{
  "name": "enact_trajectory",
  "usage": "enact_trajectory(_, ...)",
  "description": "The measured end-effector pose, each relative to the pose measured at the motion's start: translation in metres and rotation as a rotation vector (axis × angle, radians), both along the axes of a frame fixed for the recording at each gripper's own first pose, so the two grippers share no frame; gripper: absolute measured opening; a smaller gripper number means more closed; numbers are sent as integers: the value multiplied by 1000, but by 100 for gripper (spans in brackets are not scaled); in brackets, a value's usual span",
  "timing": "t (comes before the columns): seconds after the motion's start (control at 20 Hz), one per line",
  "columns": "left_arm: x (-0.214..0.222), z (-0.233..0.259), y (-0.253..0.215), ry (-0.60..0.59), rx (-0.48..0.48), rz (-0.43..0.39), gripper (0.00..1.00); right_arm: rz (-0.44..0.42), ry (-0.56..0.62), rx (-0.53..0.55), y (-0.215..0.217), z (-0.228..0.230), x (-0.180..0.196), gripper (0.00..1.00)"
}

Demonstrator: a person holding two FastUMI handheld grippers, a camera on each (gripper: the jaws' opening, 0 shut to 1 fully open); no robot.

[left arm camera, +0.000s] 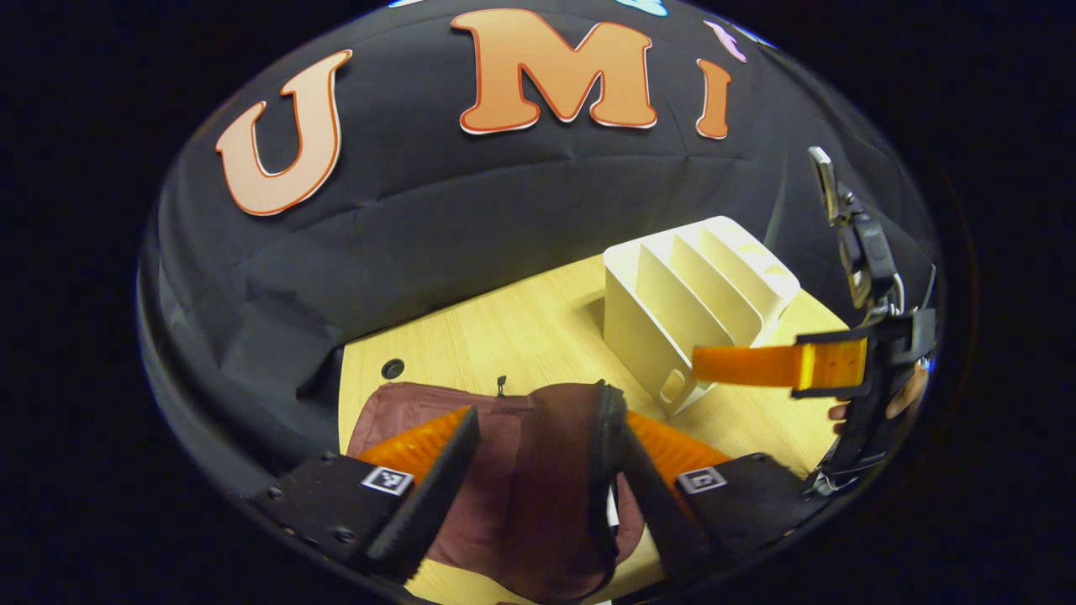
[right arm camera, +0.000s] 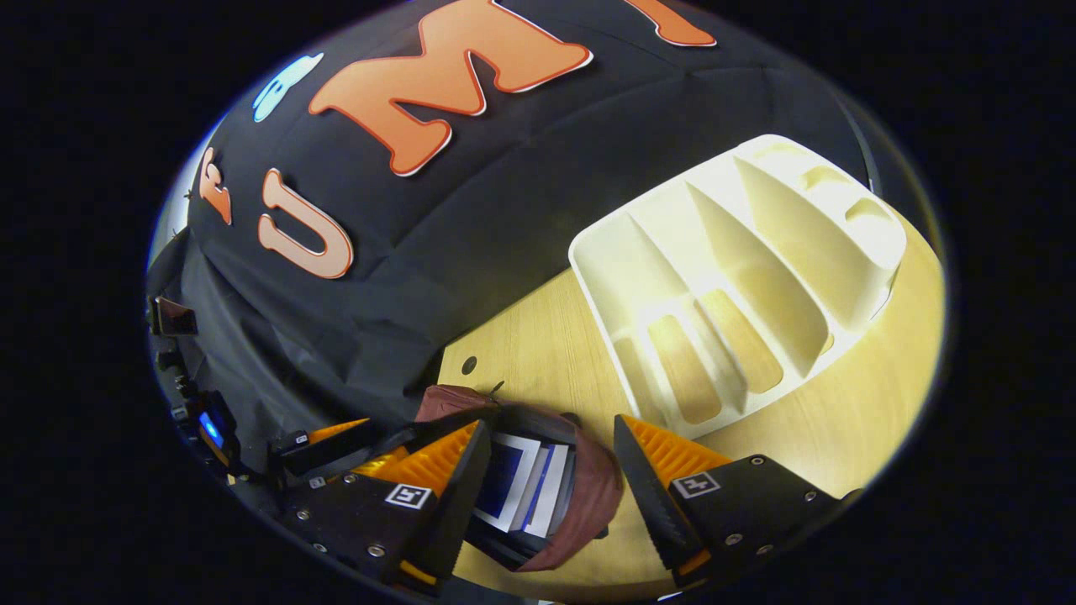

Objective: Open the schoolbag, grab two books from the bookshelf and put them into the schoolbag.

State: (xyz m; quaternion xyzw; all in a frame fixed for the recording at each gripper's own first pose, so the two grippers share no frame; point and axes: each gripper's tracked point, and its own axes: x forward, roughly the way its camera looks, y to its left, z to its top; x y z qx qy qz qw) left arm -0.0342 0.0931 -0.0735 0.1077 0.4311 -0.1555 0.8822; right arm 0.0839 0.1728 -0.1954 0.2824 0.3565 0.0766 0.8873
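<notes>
The bag (right arm camera: 580, 496) is lying at the table's (right arm camera: 841, 420) left edge, books (right arm camera: 525, 483) showing in its mouth. The left gripper (left arm camera: 538, 470) is gaping around the bag's flap; the right gripper (right arm camera: 551, 487) is hanging open above the books. The shelf (right arm camera: 731, 277) is standing empty toward the back edge.

A staged recording booth is showing here, not a lived-in room: black cloth (left arm camera: 471, 227) is hanging as the back wall, and a light wooden desk (left arm camera: 521, 336) is carrying a white file rack (right arm camera: 740, 277).
</notes>
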Motion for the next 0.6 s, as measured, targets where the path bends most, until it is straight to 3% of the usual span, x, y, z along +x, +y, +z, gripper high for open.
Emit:
enact_trajectory(0.05,-3,2,-9,4,-1,12,99,2,-21,-23,-10,0,-5,94)
enact_trajectory(0.3,-7,30,-60,-72,-48,67,99,14,-110,-141,-76,25,-12,96)
enact_trajectory(0.6,-3,81,-123,-256,-110,166,99,38,-272,-287,-138,85,-20,97)
